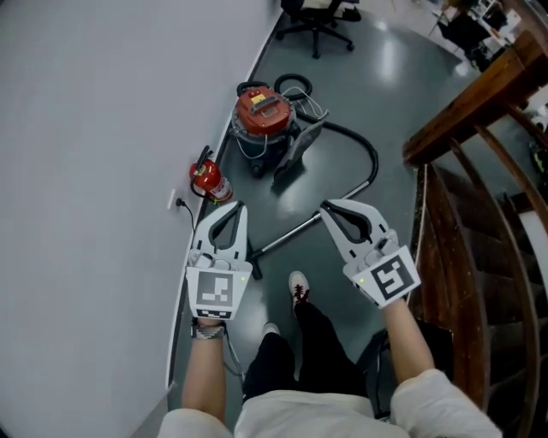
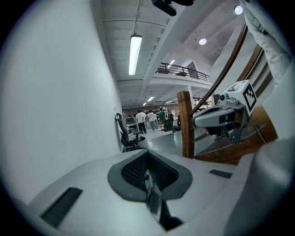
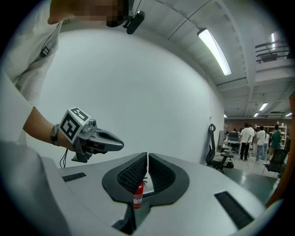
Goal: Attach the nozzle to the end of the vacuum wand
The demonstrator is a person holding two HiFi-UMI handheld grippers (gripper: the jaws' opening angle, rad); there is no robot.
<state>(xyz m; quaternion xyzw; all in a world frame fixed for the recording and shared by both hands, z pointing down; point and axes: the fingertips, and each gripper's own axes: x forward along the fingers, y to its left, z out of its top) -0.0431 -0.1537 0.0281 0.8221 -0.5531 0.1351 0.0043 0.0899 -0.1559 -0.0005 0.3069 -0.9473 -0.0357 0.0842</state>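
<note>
In the head view a red canister vacuum (image 1: pixel 265 115) stands on the grey floor by the wall. Its black hose (image 1: pixel 370 160) curves round to a metal wand (image 1: pixel 287 233) lying on the floor. A grey nozzle-like part (image 1: pixel 293 153) leans against the canister. My left gripper (image 1: pixel 232 210) and right gripper (image 1: pixel 329 209) are held high above the floor, side by side, both shut with nothing in them. The wand's near end passes under them. Each gripper view shows its own pads closed together: left gripper (image 2: pixel 147 169), right gripper (image 3: pixel 147 161).
A red fire extinguisher (image 1: pixel 209 180) stands by the white wall (image 1: pixel 94 128). A wooden stair railing (image 1: pixel 479 103) runs down the right side, its post (image 2: pixel 186 124) showing in the left gripper view. An office chair (image 1: pixel 317 17) stands beyond the vacuum. The person's shoes (image 1: pixel 298 291) are below the wand.
</note>
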